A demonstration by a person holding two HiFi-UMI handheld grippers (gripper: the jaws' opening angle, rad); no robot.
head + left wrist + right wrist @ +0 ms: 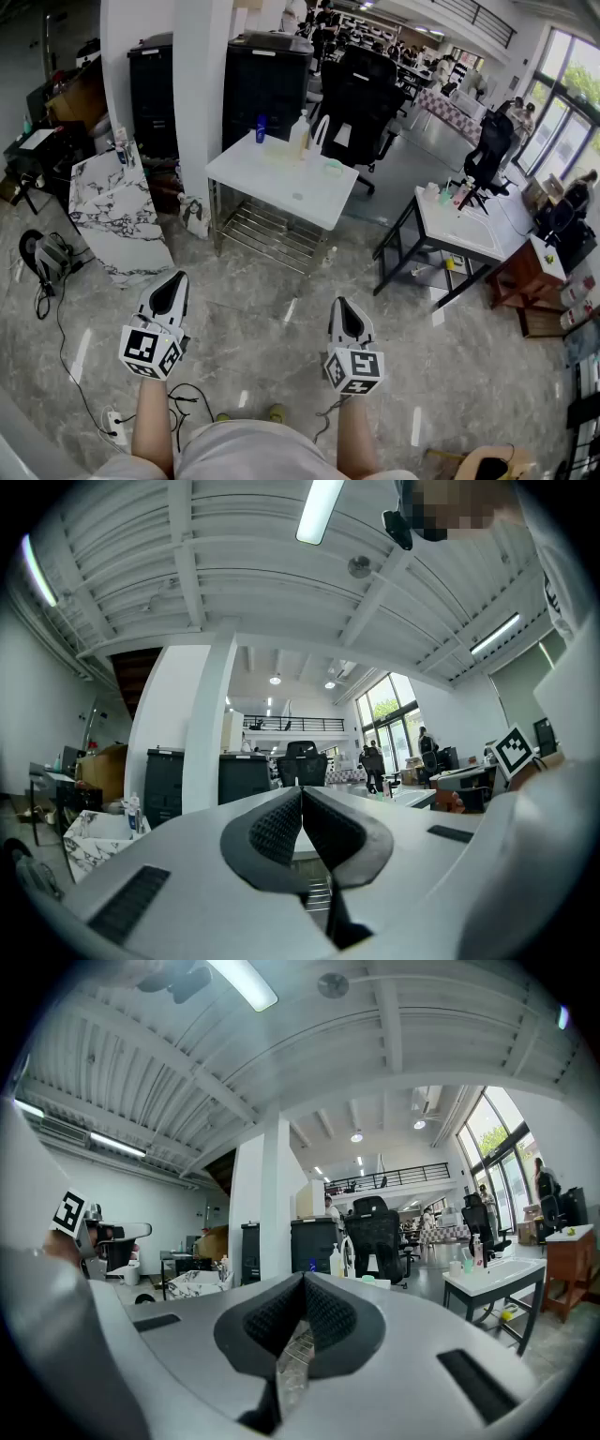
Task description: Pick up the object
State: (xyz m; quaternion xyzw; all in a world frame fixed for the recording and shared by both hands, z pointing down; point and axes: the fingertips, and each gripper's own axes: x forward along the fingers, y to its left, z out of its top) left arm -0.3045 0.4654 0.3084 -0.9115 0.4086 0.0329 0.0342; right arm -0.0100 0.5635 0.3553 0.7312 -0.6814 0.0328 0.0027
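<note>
A white table (281, 183) stands a few steps ahead of me on the grey floor. On it are a blue bottle (261, 128), a white bottle (299, 134) and a small pale green bowl (334, 167). My left gripper (172, 281) and right gripper (342, 306) are held low in front of my body, well short of the table, both shut with nothing between the jaws. In the left gripper view the left gripper (301, 794) points level into the room. In the right gripper view the right gripper (305, 1281) faces the white bottle (335, 1260).
A marble-topped table (117, 211) stands at the left, a second white table (464, 230) with small items at the right. A white pillar (202, 94), black cabinets (267, 80) and an office chair (361, 94) lie behind the table. Cables and a power strip (117, 427) lie by my feet.
</note>
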